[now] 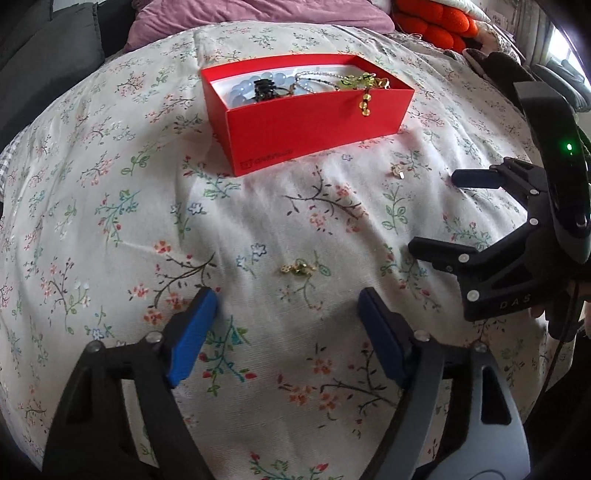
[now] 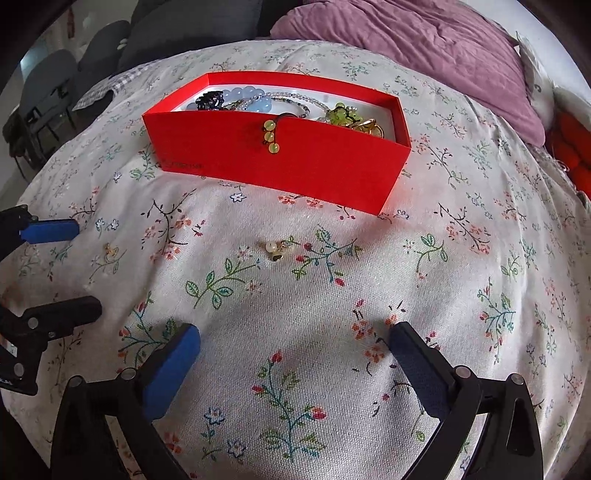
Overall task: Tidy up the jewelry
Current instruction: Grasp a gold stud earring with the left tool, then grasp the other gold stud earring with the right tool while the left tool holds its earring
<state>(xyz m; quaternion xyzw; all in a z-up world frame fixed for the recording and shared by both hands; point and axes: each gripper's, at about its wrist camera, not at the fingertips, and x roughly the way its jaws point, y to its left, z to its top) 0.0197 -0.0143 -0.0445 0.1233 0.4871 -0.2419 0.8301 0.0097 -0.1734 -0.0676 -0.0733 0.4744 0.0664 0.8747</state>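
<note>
Nearest the left wrist camera, the left tool (image 1: 286,304) hangs over the floral bedspread (image 1: 110,206) with its blue-padded fingers (image 1: 192,332) spread wide and nothing between them; a small gold earring (image 1: 297,268) lies on the cloth just beyond the gap, toward 12 o'clock. Farther along at 12 o'clock sits the red box (image 1: 306,114), open-topped, with a faint printed logo on its near wall that seems to read "ONEPLUS". Inside it are a pale blue bead bracelet (image 1: 243,88), a black beaded piece (image 1: 265,88), a thin silver chain (image 1: 306,79) and green-yellow bead jewelry (image 1: 354,81), one strand of yellow beads (image 1: 364,103) draped over the near wall. A pearl earring (image 1: 399,171) lies on the bedspread at 2 o'clock from the gold one, near the box's right corner. The right tool (image 1: 432,214) enters at 3 o'clock, fingers apart and empty, the letters "DAS" on its black body. In the right wrist view that tool (image 2: 295,339) is likewise spread, with the pearl earring at 12 o'clock between it and the box. A purple pillow (image 1: 258,14) lies behind the box.
</note>
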